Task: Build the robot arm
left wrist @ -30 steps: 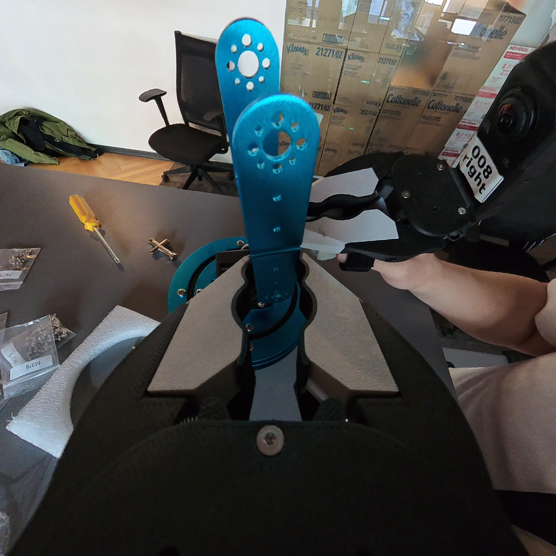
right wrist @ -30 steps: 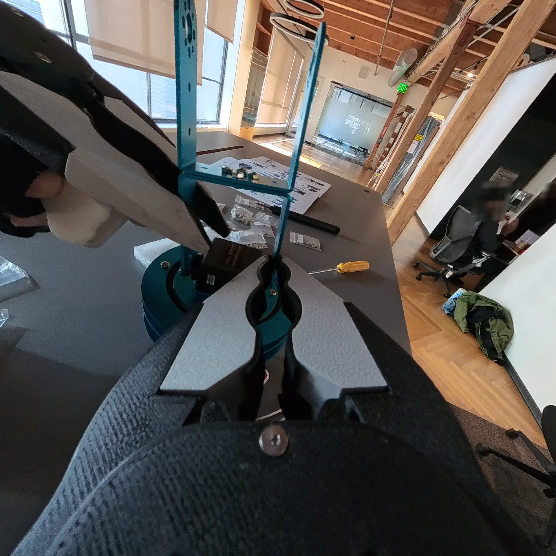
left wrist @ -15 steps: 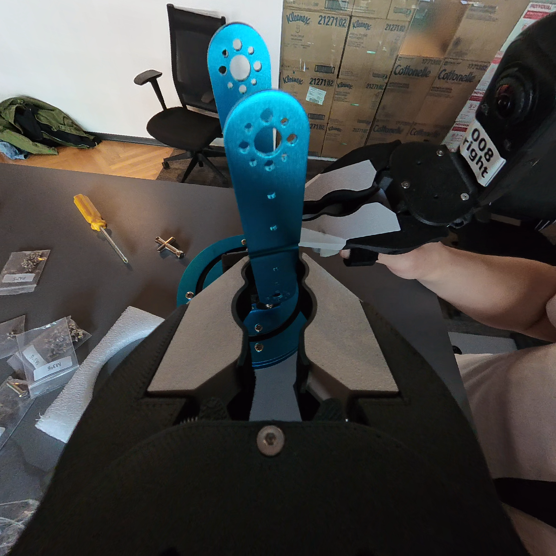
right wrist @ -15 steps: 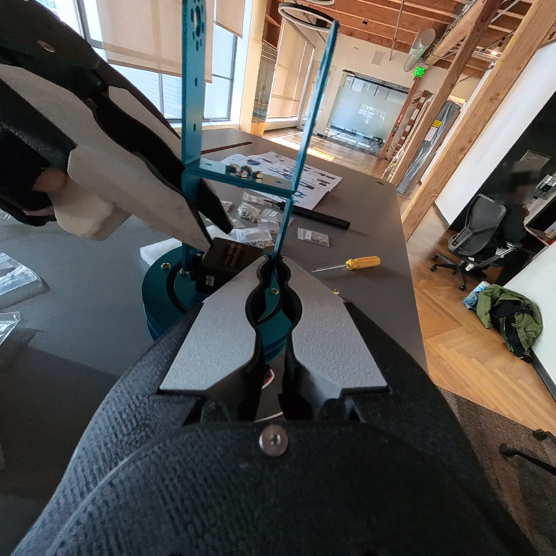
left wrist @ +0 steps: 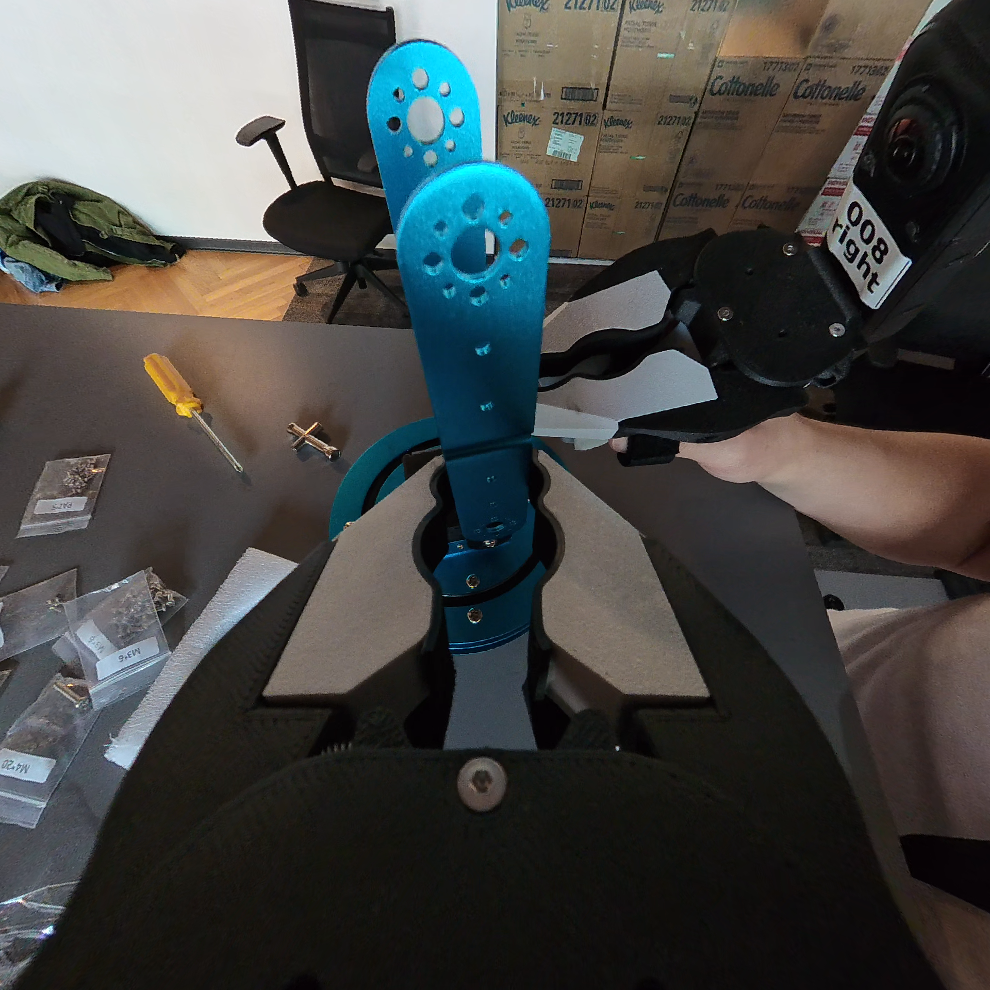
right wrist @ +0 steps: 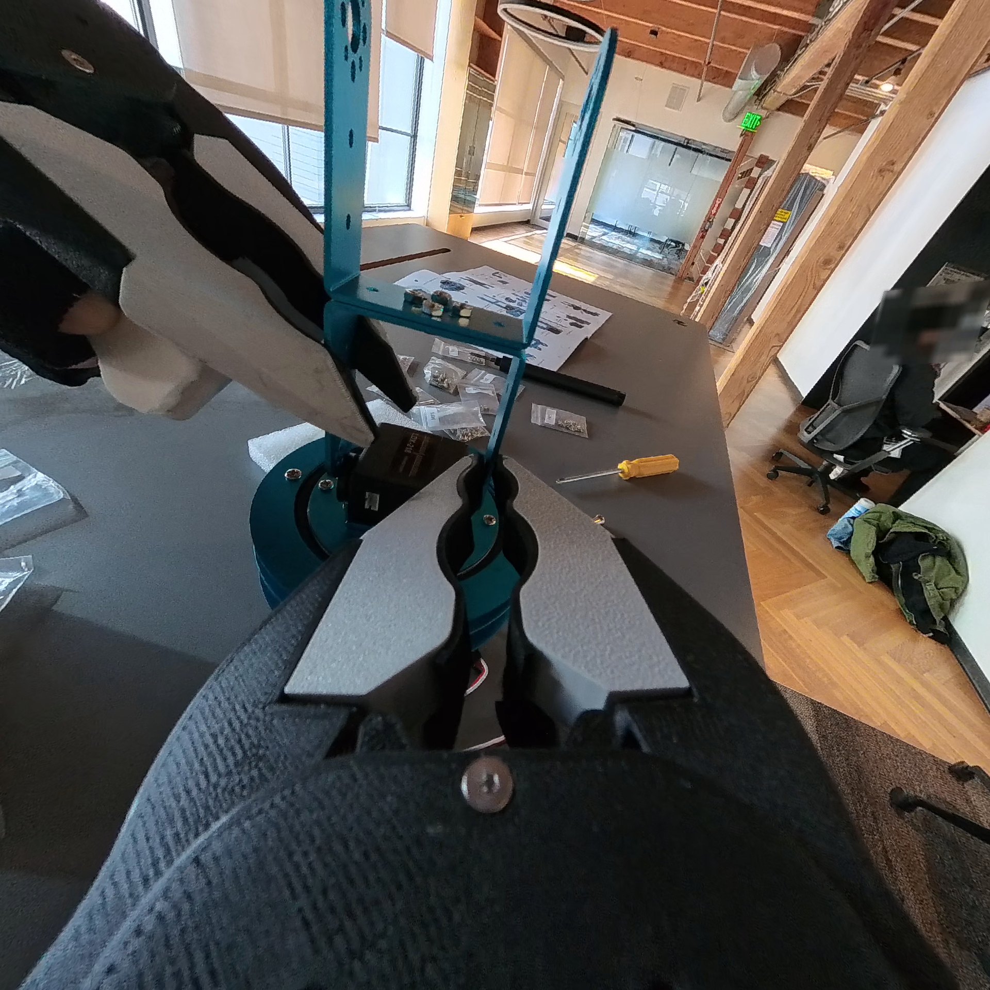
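Observation:
A blue metal U-bracket (left wrist: 474,300) stands upright on a round blue base (left wrist: 364,471) on the dark table. It also shows in the right wrist view (right wrist: 428,316), with a black servo (right wrist: 412,455) at its foot and small nuts on its crossbar. My left gripper (left wrist: 487,466) is shut on the lower part of the near upright. My right gripper (right wrist: 485,463) is shut on the thin edge of the other upright, low down. Each gripper shows in the other's view: the right one (left wrist: 546,385) and the left one (right wrist: 369,407).
A yellow screwdriver (left wrist: 171,383), a small cross wrench (left wrist: 310,439), several bags of screws (left wrist: 123,627) and white foam (left wrist: 203,643) lie left of the base. A printed sheet (right wrist: 514,310) and black rod (right wrist: 568,383) lie beyond. Office chair (left wrist: 332,203) and cardboard boxes (left wrist: 696,134) stand behind. Both grippers' tips are close together, under 4 cm apart.
Both grippers keep their hold on the bracket. The bracket and base have shifted only slightly in both views; the table items slid a little to the right in the left wrist view.

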